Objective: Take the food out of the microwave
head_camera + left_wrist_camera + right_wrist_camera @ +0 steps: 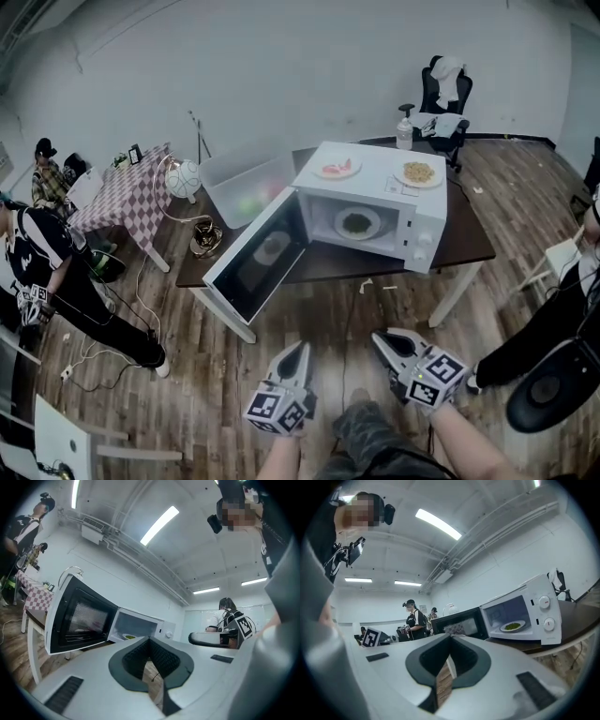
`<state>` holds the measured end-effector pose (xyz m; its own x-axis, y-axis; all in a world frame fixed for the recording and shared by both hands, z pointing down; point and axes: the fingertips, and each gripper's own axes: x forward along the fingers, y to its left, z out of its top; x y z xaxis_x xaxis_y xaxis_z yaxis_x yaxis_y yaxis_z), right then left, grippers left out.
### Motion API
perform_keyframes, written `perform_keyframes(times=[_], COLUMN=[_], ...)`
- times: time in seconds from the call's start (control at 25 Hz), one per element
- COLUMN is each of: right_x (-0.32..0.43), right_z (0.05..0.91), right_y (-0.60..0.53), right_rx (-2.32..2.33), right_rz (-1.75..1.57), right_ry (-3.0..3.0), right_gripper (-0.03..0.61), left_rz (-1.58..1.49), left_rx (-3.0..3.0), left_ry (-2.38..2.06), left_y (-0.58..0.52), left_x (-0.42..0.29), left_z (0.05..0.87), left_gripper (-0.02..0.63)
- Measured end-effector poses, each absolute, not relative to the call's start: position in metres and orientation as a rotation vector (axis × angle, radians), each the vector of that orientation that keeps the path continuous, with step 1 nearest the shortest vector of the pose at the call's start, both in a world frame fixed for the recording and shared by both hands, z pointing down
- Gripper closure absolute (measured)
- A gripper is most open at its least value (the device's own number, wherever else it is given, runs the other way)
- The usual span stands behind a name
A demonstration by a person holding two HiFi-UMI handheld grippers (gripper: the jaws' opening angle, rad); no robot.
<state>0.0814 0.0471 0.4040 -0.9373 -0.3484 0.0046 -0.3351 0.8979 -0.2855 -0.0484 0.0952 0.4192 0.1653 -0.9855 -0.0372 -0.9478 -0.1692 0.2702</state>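
Observation:
A white microwave [412, 220] stands on a dark table [473, 234] with its door [255, 258] swung wide open to the left. Inside lies a white plate of green food [356, 223], also visible in the left gripper view [129, 637] and the right gripper view [512, 626]. Two more plates rest on top, one with pink food [337, 169] and one with yellow food [419, 173]. My left gripper [298, 349] [150, 639] and right gripper [382, 337] [451, 636] are both shut and hold nothing. They hover over the wood floor well short of the table, pointing level at the microwave.
A clear plastic bin [246, 183] and a globe lamp [183, 178] sit left of the microwave. A checkered table [122, 192] stands farther left, a black chair [442, 98] behind. One person [47, 253] stands at the left edge, another [572, 309] at the right.

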Motion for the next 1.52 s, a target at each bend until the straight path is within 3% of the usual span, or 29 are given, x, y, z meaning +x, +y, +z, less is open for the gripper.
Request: perform_keyframes(times=[0.72,1.52], right_x=[0.037,-0.006], right_z=[0.433,0.472], right_y=[-0.066,-0.156], right_rx=[-0.69,-0.797], right_rz=[-0.582,-0.501], right_ry=[2.983,3.083], right_gripper=[0.574,0.574], left_rz=[-0.293,-0.239], left_rx=[2.282,2.326], left_ry=[-1.814,-1.684], left_y=[-0.019,-0.117], left_x=[-0.083,-0.102], left_z=[0.423,0.455], left_gripper=[0.606,0.606])
